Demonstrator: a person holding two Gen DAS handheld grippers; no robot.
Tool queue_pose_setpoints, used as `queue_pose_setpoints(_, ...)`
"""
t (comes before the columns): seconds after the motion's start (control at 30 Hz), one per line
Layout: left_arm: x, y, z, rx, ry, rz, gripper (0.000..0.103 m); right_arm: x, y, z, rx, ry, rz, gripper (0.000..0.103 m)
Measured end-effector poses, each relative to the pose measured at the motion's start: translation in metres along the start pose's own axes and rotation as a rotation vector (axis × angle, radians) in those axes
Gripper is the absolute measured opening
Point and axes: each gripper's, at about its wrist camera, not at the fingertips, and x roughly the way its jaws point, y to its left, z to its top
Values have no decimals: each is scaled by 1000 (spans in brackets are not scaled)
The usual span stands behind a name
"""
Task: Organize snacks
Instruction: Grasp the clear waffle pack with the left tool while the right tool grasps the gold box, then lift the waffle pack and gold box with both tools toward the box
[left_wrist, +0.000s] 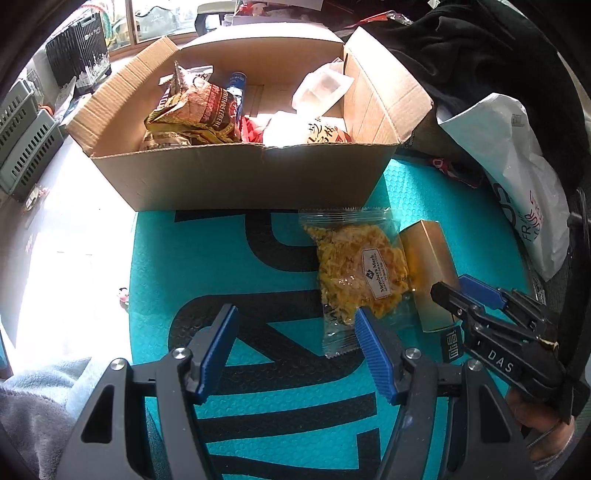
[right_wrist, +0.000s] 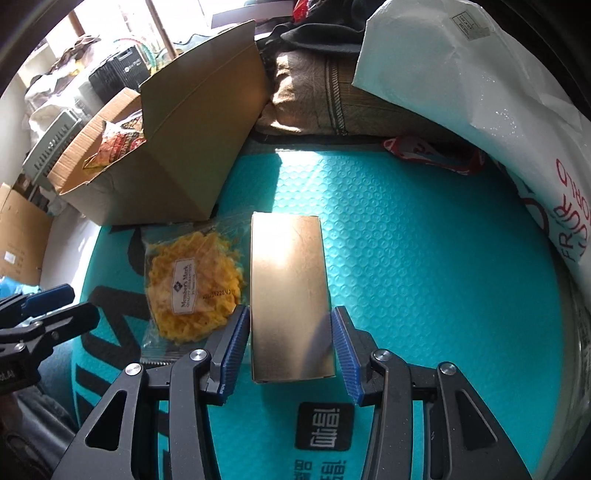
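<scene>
A gold box (right_wrist: 291, 295) lies on the teal mat (right_wrist: 406, 258), and my right gripper (right_wrist: 290, 332) has a blue pad against each long side of it, shut on it. The same gold box (left_wrist: 428, 266) and right gripper (left_wrist: 454, 286) show at the right of the left wrist view. Left of the box lies a clear bag of yellow snack (left_wrist: 362, 273) (right_wrist: 192, 288). My left gripper (left_wrist: 295, 332) hangs open over the mat (left_wrist: 258, 258), its right finger at the bag's near corner, nothing between its pads. The left gripper (right_wrist: 81, 302) also shows at the far left of the right wrist view.
An open cardboard box (left_wrist: 240, 177) (right_wrist: 184, 177) stands behind the bag, holding a brown-gold packet (left_wrist: 199, 110), a blue can (left_wrist: 236, 83) and white packets (left_wrist: 321, 88). A white plastic bag (right_wrist: 480, 110) and a red wrapper (right_wrist: 424, 151) border the mat at right. Grey crates (left_wrist: 26, 147) stand at left.
</scene>
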Motion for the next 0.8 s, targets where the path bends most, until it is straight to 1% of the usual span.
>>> queue_pose_setpoints(0.13, 4, 0, 1, 11, 11, -9, 64, -3, 25, -22, 2, 20, 54, 44)
queue_pose_setpoints(0.23, 7, -3, 3, 22, 2, -18, 64, -6, 36, -32, 34, 18, 83, 44)
queue_pose_setpoints(0.4, 14, -17, 8, 116, -40, 37, 64, -17, 28, -38, 110, -23, 32, 44)
queue_pose_setpoints(0.43, 18, -19, 10, 137, -37, 42, 64, -19, 24, -39, 121, -24, 28, 44)
queue_pose_setpoints(0.57, 42, -29, 10, 193, 43, 16, 64, -21, 12, -41, 140, -15, 6, 44)
queue_pose_setpoints(0.63, 53, -30, 8, 190, 68, 18, 77, -22, 8, -42, 143, -13, -8, 44)
queue_pose_setpoints(0.67, 58, -30, 7, 176, 88, 8, 93, -23, 7, -43, 146, -12, -11, 44)
queue_pose_setpoints(0.7, 64, -29, 6, 163, 113, 6, 98, -23, 5, -43, 151, -10, -12, 44)
queue_pose_setpoints(0.77, 75, -28, 3, 152, 147, 14, 98, -23, 3, -44, 161, -7, -9, 44)
queue_pose_setpoints(0.8, 75, -30, 1, 169, 137, 25, 99, -22, 3, -44, 164, -5, -7, 44)
